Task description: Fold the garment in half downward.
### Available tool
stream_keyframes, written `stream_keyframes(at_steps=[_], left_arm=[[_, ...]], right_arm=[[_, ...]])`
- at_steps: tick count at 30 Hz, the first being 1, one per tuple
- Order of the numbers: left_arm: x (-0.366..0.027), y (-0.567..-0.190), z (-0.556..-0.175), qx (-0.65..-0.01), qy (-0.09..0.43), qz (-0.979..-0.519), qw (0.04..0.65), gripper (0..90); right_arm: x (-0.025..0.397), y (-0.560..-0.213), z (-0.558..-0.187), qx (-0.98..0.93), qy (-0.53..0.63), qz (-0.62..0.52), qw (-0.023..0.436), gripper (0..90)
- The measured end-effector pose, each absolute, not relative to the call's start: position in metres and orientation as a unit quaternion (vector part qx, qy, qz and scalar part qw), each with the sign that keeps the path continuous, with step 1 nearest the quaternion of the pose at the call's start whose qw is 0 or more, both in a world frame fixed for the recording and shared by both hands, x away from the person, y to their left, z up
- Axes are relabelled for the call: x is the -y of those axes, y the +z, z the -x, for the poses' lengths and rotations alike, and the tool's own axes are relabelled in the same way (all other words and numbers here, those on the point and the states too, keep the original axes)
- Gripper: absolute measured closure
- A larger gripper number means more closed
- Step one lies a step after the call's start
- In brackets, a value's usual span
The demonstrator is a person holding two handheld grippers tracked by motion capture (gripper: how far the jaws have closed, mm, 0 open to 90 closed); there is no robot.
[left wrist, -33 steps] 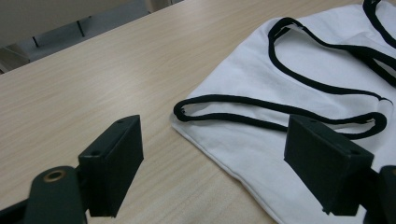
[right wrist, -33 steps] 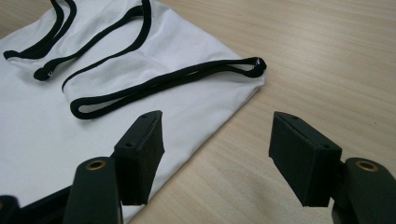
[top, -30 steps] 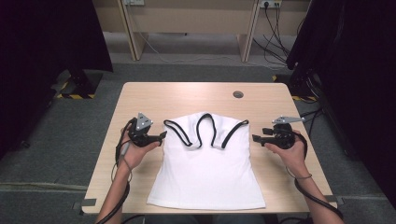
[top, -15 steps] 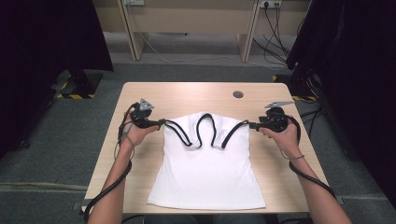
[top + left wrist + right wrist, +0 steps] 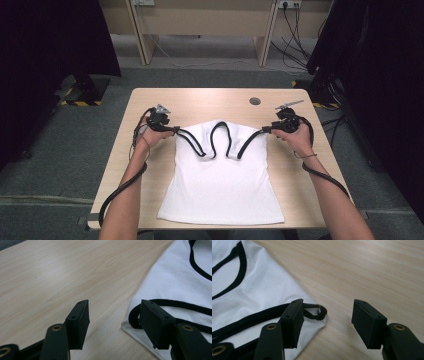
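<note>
Grippers (image 5: 176,131) (image 5: 264,130) flank top (image 5: 220,185); jaws gape (gripper views).

white top (image 5: 175,287) cut off at right edge, strap end (image 5: 133,317) partly hidden behind jaw

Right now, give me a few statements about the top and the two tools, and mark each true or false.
1. The white top lies flat on the wooden table. True.
2. The left tool is shut on the strap. False: its jaws stand open at the top's corner.
3. The top's trim is red. False: the trim is black.
4. The right tool is open, with a black strap loop between its jaws. True.
5. A round hole sits in the tabletop beyond the top. True.
</note>
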State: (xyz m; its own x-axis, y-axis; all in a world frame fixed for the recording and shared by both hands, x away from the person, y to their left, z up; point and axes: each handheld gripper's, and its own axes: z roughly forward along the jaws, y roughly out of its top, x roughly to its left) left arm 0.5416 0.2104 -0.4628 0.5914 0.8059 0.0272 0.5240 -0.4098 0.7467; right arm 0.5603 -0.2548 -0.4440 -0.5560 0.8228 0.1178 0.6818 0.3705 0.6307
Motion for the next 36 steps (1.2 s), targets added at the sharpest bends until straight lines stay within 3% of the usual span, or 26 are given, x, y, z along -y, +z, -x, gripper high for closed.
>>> stream_keyframes(at_steps=[12,22,26,36], left_arm=[[-0.200,-0.469,-0.541,-0.375,0.172,-0.837,0.360,53.9],[-0.198,-0.477,-0.539,-0.372,0.151,-0.837,0.372,77.1],[-0.196,-0.474,-0.539,-0.366,0.141,-0.845,0.365,83.0],[-0.203,-0.455,-0.538,-0.371,0.131,-0.821,0.413,83.6]], right_arm=[[0.243,-0.454,-0.558,-0.843,0.299,-0.433,0.108,55.5],[0.242,-0.460,-0.556,-0.843,0.310,-0.424,0.114,80.3],[0.242,-0.460,-0.555,-0.840,0.313,-0.430,0.104,83.0],[0.252,-0.449,-0.557,-0.811,0.368,-0.450,0.065,83.7]])
